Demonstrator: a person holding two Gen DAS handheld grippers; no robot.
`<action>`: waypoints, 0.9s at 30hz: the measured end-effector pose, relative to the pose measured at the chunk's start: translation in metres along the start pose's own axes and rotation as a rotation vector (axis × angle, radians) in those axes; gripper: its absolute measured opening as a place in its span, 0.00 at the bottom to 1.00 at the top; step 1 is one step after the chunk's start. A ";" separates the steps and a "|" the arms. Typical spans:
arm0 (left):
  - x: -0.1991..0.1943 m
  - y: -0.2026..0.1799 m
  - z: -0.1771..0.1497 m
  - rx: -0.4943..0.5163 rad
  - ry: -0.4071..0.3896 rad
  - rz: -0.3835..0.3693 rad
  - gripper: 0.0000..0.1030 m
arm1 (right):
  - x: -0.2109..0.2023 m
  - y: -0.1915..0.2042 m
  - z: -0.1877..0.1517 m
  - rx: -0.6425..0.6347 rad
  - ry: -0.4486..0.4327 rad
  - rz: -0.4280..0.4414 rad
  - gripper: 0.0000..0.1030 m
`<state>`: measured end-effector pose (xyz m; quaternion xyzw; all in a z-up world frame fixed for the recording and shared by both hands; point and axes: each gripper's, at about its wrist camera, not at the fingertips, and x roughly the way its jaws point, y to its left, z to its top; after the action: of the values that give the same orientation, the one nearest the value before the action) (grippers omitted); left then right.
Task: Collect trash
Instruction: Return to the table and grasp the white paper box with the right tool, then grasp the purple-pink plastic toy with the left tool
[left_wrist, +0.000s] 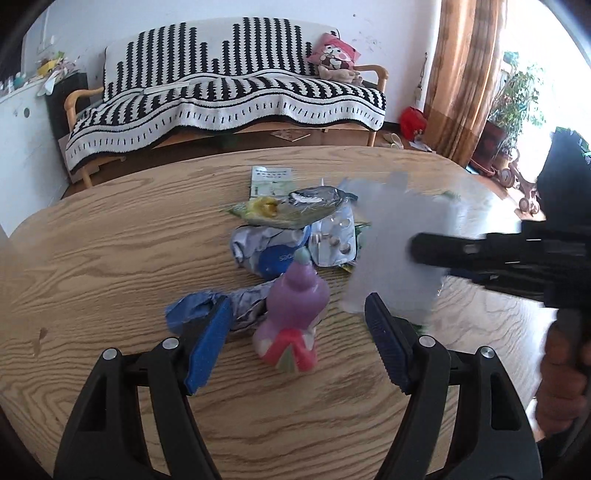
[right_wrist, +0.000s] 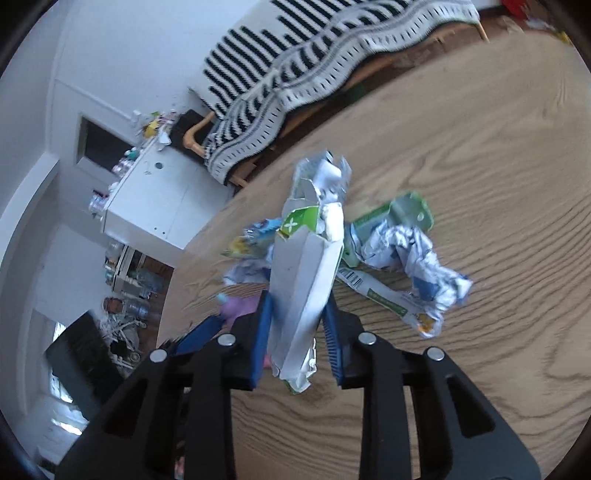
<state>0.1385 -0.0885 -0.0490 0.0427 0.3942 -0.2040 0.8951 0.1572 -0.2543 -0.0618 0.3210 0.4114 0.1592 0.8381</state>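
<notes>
A pile of trash lies in the middle of the wooden table (left_wrist: 110, 240): a silver-green wrapper (left_wrist: 295, 206), a blister pack (left_wrist: 336, 236), a crumpled blue-silver wrapper (left_wrist: 266, 247) and a leaflet (left_wrist: 271, 179). My left gripper (left_wrist: 297, 310) is open, its blue pads either side of a pink and purple bottle (left_wrist: 295, 314) without touching it. My right gripper (right_wrist: 297, 315) is shut on a flattened white and green carton (right_wrist: 306, 266), held upright above the table (right_wrist: 480, 147); the left wrist view shows that carton (left_wrist: 399, 240) as a blur. Behind it lie crumpled white paper (right_wrist: 413, 254) and a green-white packet (right_wrist: 388, 295).
A sofa under a black and white striped blanket (left_wrist: 240, 85) stands beyond the table's far edge. A white cabinet (right_wrist: 159, 195) stands to the left of it. A curtain (left_wrist: 465, 74), potted plants (left_wrist: 517, 99) and a red bag (left_wrist: 413, 120) are at the far right.
</notes>
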 end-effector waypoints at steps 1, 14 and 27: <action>0.002 -0.002 0.001 0.005 0.001 0.001 0.70 | -0.005 -0.001 -0.001 -0.009 -0.005 -0.002 0.27; 0.012 -0.024 0.010 0.017 -0.003 0.025 0.33 | -0.081 -0.039 -0.010 -0.051 -0.061 -0.058 0.27; -0.023 -0.131 0.030 0.079 -0.093 -0.168 0.31 | -0.195 -0.115 -0.033 -0.044 -0.186 -0.290 0.27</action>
<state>0.0924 -0.2078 -0.0004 0.0352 0.3459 -0.2957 0.8898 0.0122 -0.4301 -0.0391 0.2532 0.3703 0.0154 0.8936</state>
